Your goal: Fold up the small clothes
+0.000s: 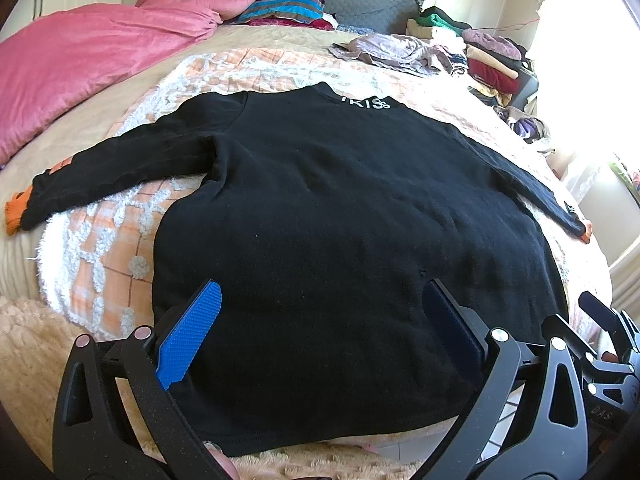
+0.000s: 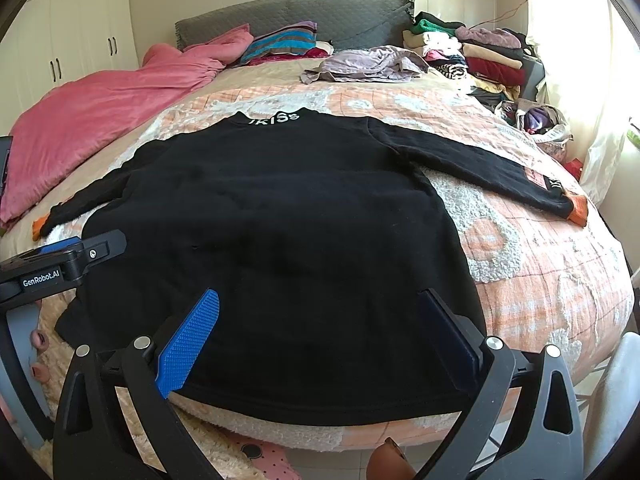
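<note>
- Bedroom first: white wardrobe doors [image 2: 80, 32] at the back left, a grey padded headboard [image 2: 320, 16], bright window light on the right washing out that edge.
- Filling most of both views is the bed [image 2: 540, 280], covered by an orange-and-white tufted blanket [image 1: 116, 248]; it carries everything I work on.
- On it the black sweater [image 2: 280, 220] lies flat, hem toward me, collar lettering at the far end, both sleeves spread outward with orange cuffs at the ends. Nothing is folded yet, as I judge it.
- A pink duvet [image 1: 80, 68] is bunched along the far left, well apart from the sweater, so it should not interfere.
- Far right holds a stack of folded clothes [image 2: 480, 52] with a crumpled lilac garment [image 2: 368, 64] near it; a striped pillow [image 1: 288, 6] sits by the headboard. All are beyond the collar, clear of my fold path.
- My left gripper [image 1: 320, 312] hovers over the hem's left part, jaws wide apart, holding nothing.
- My right gripper [image 2: 320, 316] hovers over the hem's right part, jaws likewise apart and empty.
- For a clean first fold, I would pinch each sleeve near its cuff and lay it across the body, keeping the fabric taut so no crease is trapped.
- Watch the hem: it hangs at the bed's edge, and a careless tug could drag the sweater off.
</note>
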`<state>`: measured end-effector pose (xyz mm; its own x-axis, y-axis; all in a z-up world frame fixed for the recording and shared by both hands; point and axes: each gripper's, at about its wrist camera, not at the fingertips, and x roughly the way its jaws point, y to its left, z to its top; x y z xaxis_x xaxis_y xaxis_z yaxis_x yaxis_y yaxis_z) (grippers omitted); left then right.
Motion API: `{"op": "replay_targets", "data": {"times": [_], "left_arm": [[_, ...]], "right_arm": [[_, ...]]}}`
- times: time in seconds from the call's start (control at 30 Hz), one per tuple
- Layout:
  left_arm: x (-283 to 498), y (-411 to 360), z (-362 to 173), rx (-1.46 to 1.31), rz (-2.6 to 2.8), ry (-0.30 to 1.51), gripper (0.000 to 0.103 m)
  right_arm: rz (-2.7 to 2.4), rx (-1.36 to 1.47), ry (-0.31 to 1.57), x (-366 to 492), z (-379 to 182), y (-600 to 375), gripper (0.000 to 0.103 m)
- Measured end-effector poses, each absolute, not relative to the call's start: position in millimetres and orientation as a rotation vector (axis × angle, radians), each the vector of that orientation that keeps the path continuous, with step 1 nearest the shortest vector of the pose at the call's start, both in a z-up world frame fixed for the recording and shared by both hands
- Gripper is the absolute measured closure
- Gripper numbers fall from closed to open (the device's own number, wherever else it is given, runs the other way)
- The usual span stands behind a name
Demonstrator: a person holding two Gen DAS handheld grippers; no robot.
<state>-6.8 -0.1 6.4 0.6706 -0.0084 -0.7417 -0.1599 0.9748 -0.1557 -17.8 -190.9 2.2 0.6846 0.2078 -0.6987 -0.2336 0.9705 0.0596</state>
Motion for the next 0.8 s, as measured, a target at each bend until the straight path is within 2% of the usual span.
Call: {"op": "replay_targets", "data": {"times": [0.8], "left_arm": [[-7.6,-0.5,7.2,-0.210,0.086,0.829,0.008]], "right_arm": [[0.253,-0.036,0.778,-19.6,1.3,-189.5,0.004]]}}
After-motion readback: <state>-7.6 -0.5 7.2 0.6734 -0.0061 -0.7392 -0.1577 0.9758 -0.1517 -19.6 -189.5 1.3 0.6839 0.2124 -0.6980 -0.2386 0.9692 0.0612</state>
